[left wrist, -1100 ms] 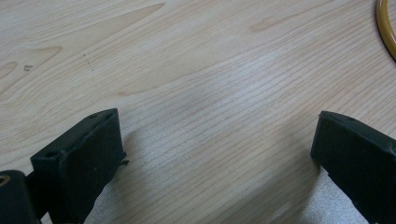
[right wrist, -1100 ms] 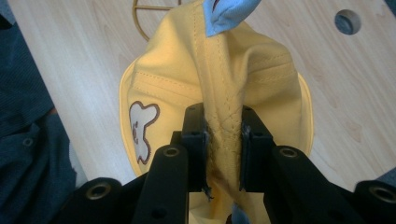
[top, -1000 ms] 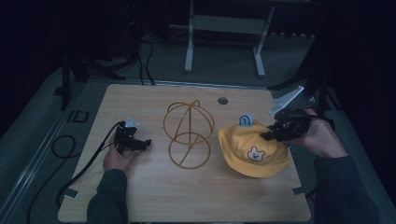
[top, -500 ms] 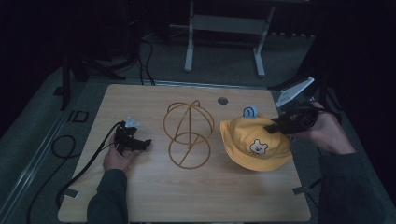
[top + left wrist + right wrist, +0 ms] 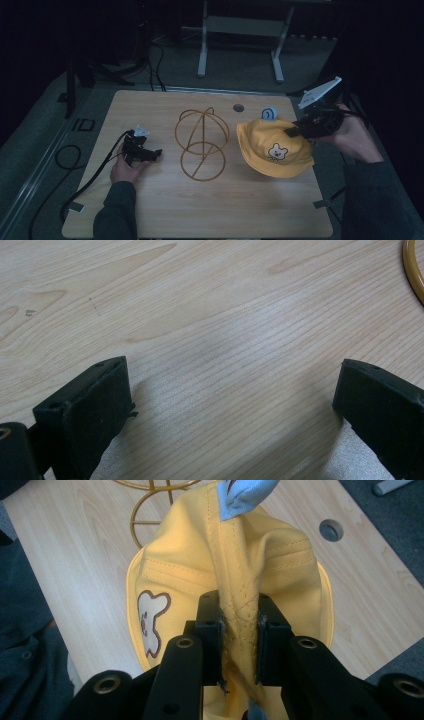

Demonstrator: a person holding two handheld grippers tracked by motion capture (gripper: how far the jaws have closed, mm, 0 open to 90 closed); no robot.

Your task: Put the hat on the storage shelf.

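A yellow child's hat [image 5: 274, 146] with a bear patch and blue ears hangs over the right side of the wooden table [image 5: 200, 210]. My right gripper [image 5: 292, 131] is shut on the crown of the yellow hat [image 5: 240, 555], pinching a fold of fabric between its jaws [image 5: 239, 630]. A golden wire stand [image 5: 201, 143] made of rings sits at the table's middle. My left gripper [image 5: 155, 153] rests on the table at the left, jaws wide apart with bare wood between them [image 5: 230, 405]. An arc of the wire stand [image 5: 414, 270] shows at the top right of the left gripper view.
A round cable hole [image 5: 238, 107] lies in the table's far edge, behind the hat. A black cable [image 5: 95, 172] trails off the left side from the left gripper. A metal frame [image 5: 240, 30] stands on the floor beyond the table.
The right gripper has lifted the hat off the table and drawn it slightly right, so the hat now hangs bunched from its crown. The left hand has stayed put.
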